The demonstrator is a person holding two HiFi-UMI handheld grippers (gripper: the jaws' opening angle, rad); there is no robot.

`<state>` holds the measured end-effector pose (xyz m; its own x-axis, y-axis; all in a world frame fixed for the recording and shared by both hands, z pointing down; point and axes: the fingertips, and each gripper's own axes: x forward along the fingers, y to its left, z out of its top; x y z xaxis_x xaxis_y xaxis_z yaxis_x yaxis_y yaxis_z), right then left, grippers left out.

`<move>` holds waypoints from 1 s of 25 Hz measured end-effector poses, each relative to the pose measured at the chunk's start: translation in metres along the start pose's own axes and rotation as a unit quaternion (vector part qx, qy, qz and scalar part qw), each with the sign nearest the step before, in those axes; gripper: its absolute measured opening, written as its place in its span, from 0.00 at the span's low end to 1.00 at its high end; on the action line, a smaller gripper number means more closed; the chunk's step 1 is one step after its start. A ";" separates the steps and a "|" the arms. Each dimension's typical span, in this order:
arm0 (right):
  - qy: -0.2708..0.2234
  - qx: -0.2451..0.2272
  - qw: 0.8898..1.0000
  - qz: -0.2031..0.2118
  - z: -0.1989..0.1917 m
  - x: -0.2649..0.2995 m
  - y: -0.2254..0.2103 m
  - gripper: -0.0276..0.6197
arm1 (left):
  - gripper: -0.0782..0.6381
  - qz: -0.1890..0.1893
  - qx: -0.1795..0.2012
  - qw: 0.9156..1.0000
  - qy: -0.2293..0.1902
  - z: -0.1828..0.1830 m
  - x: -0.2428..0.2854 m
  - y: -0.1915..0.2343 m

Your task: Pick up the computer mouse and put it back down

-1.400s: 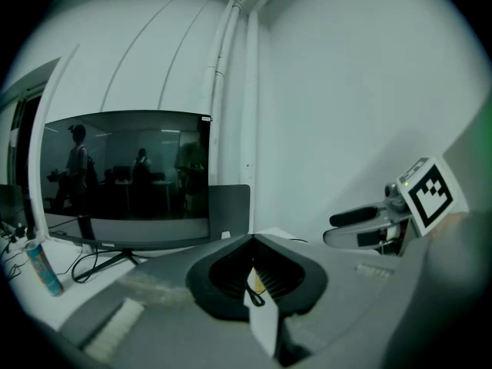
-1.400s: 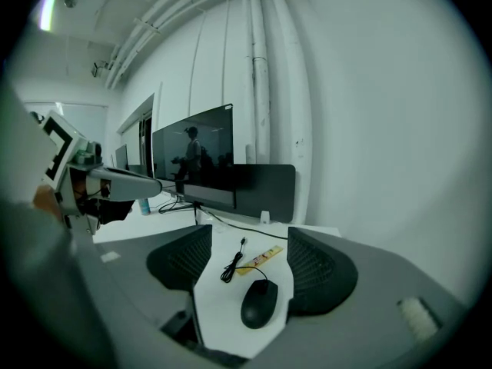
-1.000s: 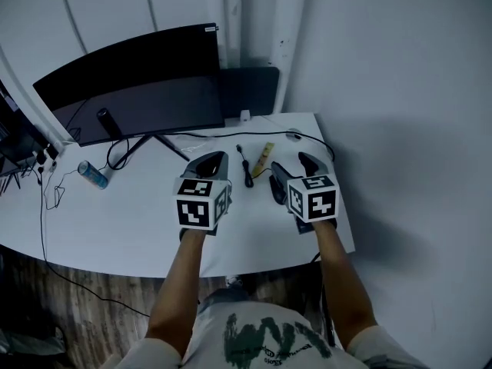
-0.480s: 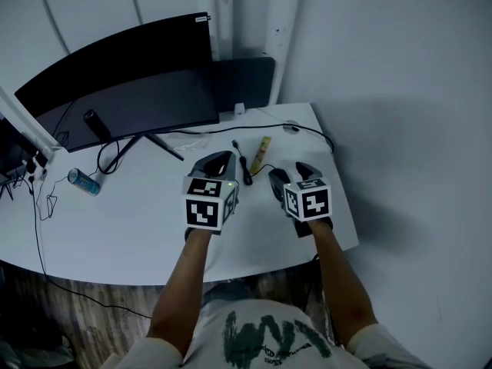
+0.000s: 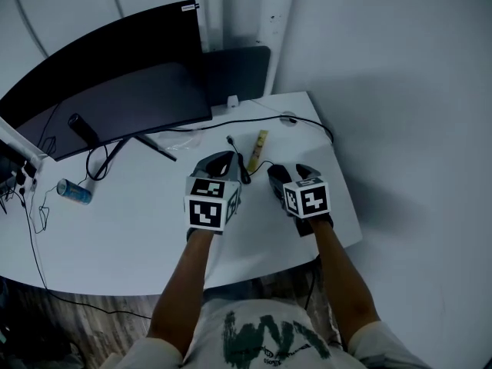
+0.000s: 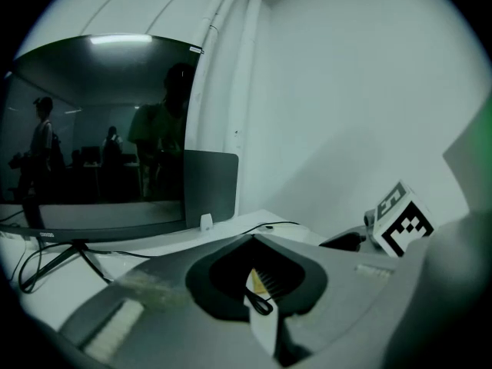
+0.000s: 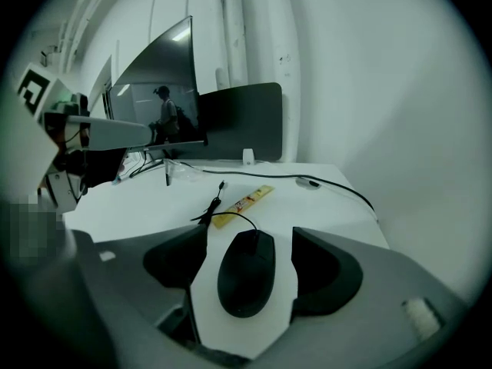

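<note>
While we hold both grippers low over the smooth white table (image 5: 138, 214), we list: one computer mouse (image 7: 246, 277), matte black, oval and domed, lying flat on the tabletop between the grey jaws of the right gripper (image 7: 248, 241). Those jaws have just been opening and stand wide, their dark hollowed pads clear of its sides. One thin black cable (image 7: 238, 214) leaves its nose. One flat yellow strip (image 7: 245, 201) lies beyond. The left gripper (image 5: 221, 160) has its jaws drawn together on nothing.

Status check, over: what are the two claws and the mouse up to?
Right gripper open, fingers just widening, straddling mouse, no contact. Left gripper shut, empty. Mouse flat on table. Nothing blocking.
</note>
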<state>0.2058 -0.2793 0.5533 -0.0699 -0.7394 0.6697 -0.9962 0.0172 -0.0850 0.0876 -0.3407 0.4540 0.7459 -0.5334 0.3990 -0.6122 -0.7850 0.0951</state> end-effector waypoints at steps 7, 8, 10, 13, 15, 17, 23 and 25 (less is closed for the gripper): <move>0.029 0.014 0.999 -0.005 -0.016 0.017 -0.007 0.57 | 0.11 -0.009 -0.005 1.000 0.017 -0.013 0.020 0.004; 0.033 0.015 0.999 -0.004 -0.018 0.019 -0.007 0.57 | 0.11 -0.012 -0.005 1.000 0.019 -0.015 0.023 0.004; 0.042 0.016 0.999 -0.003 -0.024 0.024 -0.006 0.58 | 0.11 -0.017 -0.004 1.000 0.023 -0.018 0.026 0.004; 0.056 0.015 0.998 -0.003 -0.031 0.031 -0.004 0.59 | 0.11 -0.025 -0.004 0.999 0.027 -0.022 0.029 0.003; 0.064 0.015 0.998 -0.007 -0.035 0.035 -0.003 0.60 | 0.11 -0.028 -0.003 0.999 0.029 -0.024 0.030 0.004; 0.071 0.015 0.997 -0.014 -0.038 0.039 -0.004 0.60 | 0.11 -0.030 -0.004 0.999 0.030 -0.026 0.031 0.007; 0.102 0.018 0.994 -0.025 -0.048 0.048 -0.006 0.60 | 0.11 -0.038 -0.011 0.999 0.034 -0.031 0.035 0.013; 0.107 0.020 0.994 -0.030 -0.050 0.049 -0.005 0.62 | 0.11 -0.040 -0.013 0.999 0.034 -0.031 0.035 0.014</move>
<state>0.2047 -0.2819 0.6232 -0.0244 -0.5776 0.8160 -0.9964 -0.0519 -0.0665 0.0971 -0.3605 0.4977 0.7741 -0.4461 0.4493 -0.5585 -0.8153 0.1529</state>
